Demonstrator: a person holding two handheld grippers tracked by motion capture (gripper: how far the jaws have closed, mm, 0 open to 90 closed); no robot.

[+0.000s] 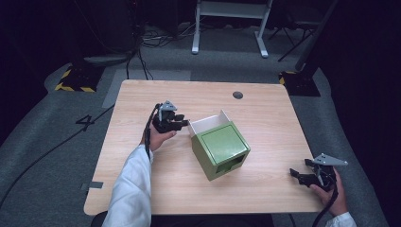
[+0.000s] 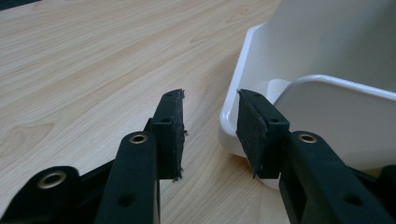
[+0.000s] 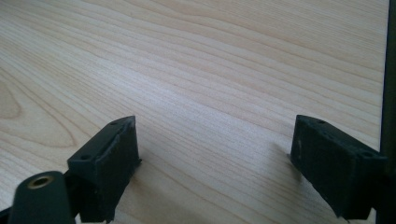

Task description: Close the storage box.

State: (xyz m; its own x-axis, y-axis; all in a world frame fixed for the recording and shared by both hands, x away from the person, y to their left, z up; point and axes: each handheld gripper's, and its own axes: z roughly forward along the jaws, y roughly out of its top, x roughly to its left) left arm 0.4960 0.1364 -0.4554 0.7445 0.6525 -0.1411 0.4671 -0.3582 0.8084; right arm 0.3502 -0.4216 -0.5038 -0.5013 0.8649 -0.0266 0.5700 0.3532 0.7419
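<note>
Pale wooden table point(image 1: 142, 179), green box point(image 1: 222, 146) with white inside; left gripper point(image 1: 182, 124) jaws narrowly apart, right gripper point(image 1: 297, 175) jaws wide.

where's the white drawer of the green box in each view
High view: the white drawer sticks out of the far-left side of the green box, at table centre, right by the left claw.
Left gripper view: its rounded white corner fills the upper right, just beyond the open jaws.
Right gripper view: not in it.
Shared landmark: the light wooden table.
</note>
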